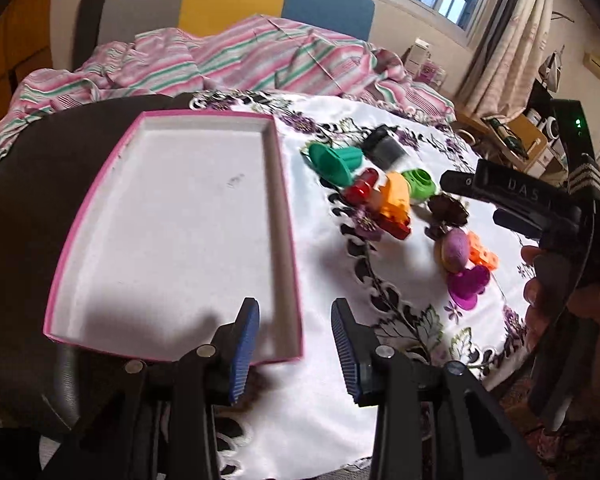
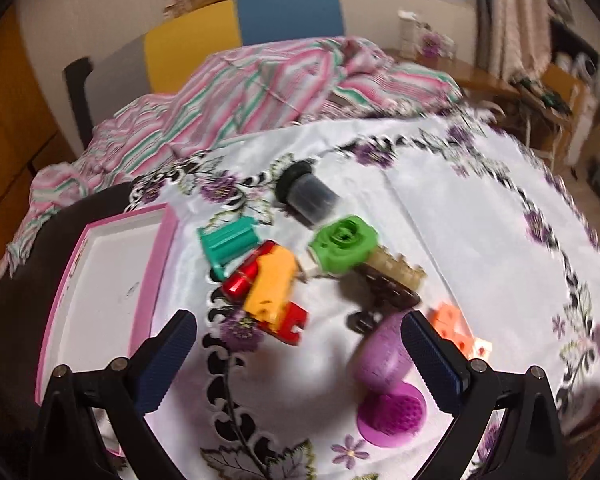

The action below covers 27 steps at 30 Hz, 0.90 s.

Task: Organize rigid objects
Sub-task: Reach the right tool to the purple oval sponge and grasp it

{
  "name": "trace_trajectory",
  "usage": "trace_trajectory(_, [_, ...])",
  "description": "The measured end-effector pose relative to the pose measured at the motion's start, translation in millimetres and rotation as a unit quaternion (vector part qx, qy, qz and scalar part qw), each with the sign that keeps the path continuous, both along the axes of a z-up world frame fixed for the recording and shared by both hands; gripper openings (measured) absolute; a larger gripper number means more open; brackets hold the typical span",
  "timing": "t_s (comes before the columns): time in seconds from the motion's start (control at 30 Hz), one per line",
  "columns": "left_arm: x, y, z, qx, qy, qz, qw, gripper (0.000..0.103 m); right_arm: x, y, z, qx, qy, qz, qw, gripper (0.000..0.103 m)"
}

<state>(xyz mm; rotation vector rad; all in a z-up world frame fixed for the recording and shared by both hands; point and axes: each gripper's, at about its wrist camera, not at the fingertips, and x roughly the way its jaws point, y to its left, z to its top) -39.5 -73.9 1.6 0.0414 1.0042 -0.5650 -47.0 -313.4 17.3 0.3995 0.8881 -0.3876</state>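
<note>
While both tools hang above the cloth with nothing between their pads, the step in hand looks like a first pick. The left gripper point(image 1: 296, 340) has its jaws apart over the near right corner of the pink-rimmed tray point(image 1: 290, 240), which holds nothing. The right gripper point(image 2: 300, 364) is spread wide over the near side of the toy cluster, with the purple goblet-shaped toy point(image 2: 384, 364) just inside its right pad.

To do this well, I would take that purple piece first: it is nearest, lies on its side, and touches little except the orange block point(image 2: 454, 330) just beyond it. Closing across its rounded bowl rather than the flared base should hold better; the shape may roll under the pads.

Farther out, the yellow-orange toy point(image 2: 272, 284) sits on the red pieces point(image 2: 242, 280), so lifting it could drag them. Beyond lie the green flower-shaped piece point(image 2: 342, 248), the teal piece point(image 2: 226, 242), and farthest the dark cylinder point(image 2: 306, 194), which could roll.
</note>
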Motion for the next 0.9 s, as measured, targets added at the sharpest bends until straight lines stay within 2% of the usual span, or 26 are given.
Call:
trace_trajectory(0.13, [-7.2, -7.6, 0.1, -0.004, 0.003, -0.017, 0.9998, 0.037, -9.7, -21.7, -6.3, 0.035, 0.002, -0.024, 0.999, 0.095])
trace_trajectory(0.27, [-13.0, -17.6, -1.1, 0.002, 0.003, -0.035, 0.9994, 0.037, -16.4, -41.0, -17.2, 0.065, 0.025, -0.055, 0.996, 0.078])
trace_trajectory(0.5, [-27.8, -30.3, 1.5, 0.02, -0.02, -0.059, 0.9979, 0.037, -14.6, -50.5, -38.1, 0.089, 0.061, -0.057, 0.993, 0.069])
trace_trajectory(0.67, [-29.2, -34.4, -2.1, 0.016, -0.007, -0.066, 0.9977, 0.037, -3.5, -61.1, -58.3, 0.108, 0.093, -0.061, 0.988, 0.064])
trace_trajectory(0.83, [-24.7, -35.9, -5.3, 0.003, 0.011, -0.064, 0.9979, 0.037, -0.9, -66.4, -71.2, 0.135, 0.107, -0.06, 0.983, 0.061])
trace_trajectory(0.9, [-24.7, -38.5, -5.5, 0.004, 0.009, -0.065, 0.9979, 0.037, -0.3, -65.9, -70.4, 0.126, 0.107, -0.058, 0.984, 0.057])
